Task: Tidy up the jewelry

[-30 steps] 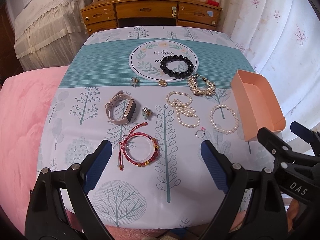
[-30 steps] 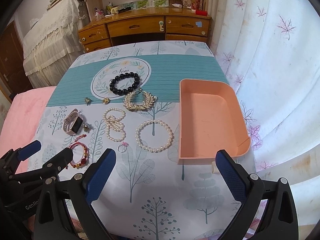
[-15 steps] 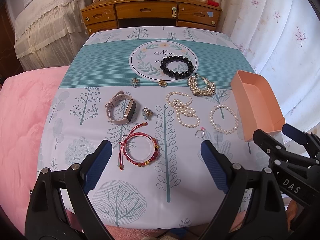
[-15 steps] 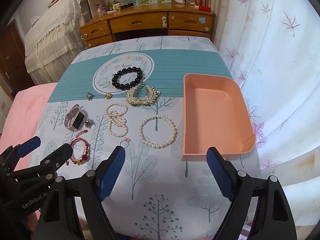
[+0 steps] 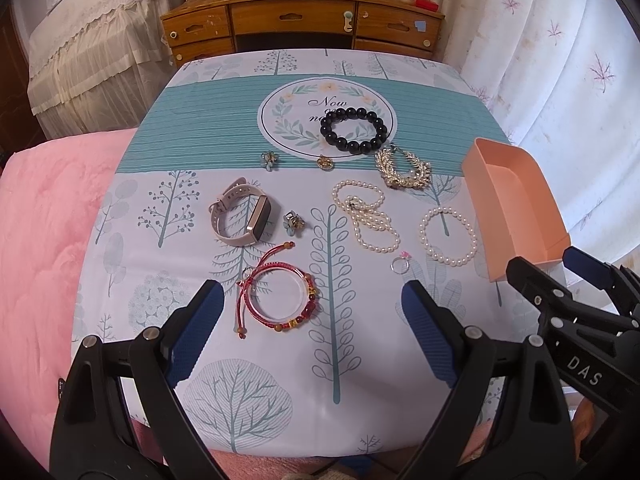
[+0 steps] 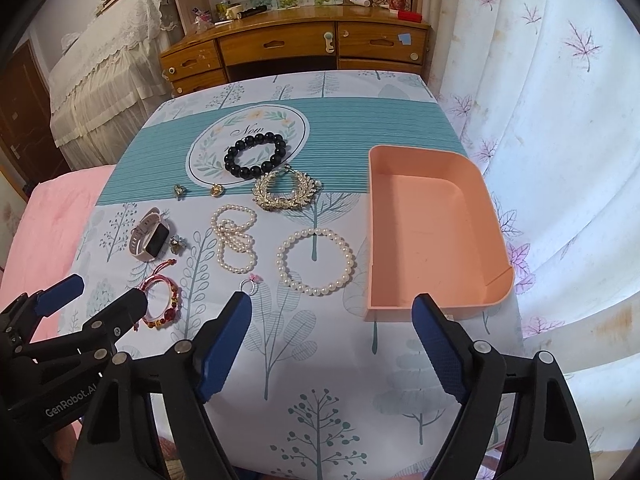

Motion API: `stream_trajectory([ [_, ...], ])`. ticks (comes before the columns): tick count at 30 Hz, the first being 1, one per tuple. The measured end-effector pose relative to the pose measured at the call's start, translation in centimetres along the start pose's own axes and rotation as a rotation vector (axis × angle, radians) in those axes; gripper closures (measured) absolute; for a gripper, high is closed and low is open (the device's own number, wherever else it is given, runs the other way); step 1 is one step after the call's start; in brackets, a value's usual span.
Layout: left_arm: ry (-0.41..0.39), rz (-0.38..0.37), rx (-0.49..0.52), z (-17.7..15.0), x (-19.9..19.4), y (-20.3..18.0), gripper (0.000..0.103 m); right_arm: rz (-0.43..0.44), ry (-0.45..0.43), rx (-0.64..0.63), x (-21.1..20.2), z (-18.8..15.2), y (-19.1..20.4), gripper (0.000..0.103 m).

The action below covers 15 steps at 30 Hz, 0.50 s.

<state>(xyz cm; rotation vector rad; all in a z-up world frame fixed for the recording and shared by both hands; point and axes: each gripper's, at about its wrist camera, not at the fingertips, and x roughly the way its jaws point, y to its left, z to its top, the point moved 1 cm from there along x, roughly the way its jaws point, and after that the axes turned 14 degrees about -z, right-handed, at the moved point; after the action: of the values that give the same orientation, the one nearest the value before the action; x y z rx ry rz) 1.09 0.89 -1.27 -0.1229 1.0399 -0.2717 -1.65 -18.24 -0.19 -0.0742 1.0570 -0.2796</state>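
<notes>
Jewelry lies spread on the tree-print tablecloth [image 5: 120, 248]: a black bead bracelet [image 5: 353, 130], a gold leaf bracelet [image 5: 403, 169], a tangled pearl strand [image 5: 366, 216], a round pearl bracelet [image 6: 316, 261], a small ring [image 6: 249, 286], a red cord bracelet [image 5: 280, 298], a beige smartwatch [image 5: 242, 217] and small charms. An empty peach tray [image 6: 472, 216] sits at the right. My left gripper [image 5: 310, 334] is open and empty, just short of the red bracelet. My right gripper [image 6: 332, 348] is open and empty, short of the ring and the tray.
A wooden desk with drawers [image 6: 296, 46] stands behind the table. A lace-covered bed [image 5: 80, 40] is at the far left, a pink blanket [image 5: 40, 240] at the left, and a white leaf-print curtain [image 6: 560, 120] along the right.
My right gripper has moved forward and left, closer to the jewelry, and its jaws have narrowed a little. My left gripper has stayed still.
</notes>
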Motion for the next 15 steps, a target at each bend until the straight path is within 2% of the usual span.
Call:
stream_trajectory([
  [8,-0.01,0.003,-0.02,0.4,-0.2,1.0,0.014,0.01,-0.003,-0.019,-0.2,0.4,0.8,0.028],
  [15,-0.051,0.034,-0.069,2.4,-1.4,4.0,0.014,0.04,-0.011,-0.034,-0.8,2.1,1.2,0.032],
])
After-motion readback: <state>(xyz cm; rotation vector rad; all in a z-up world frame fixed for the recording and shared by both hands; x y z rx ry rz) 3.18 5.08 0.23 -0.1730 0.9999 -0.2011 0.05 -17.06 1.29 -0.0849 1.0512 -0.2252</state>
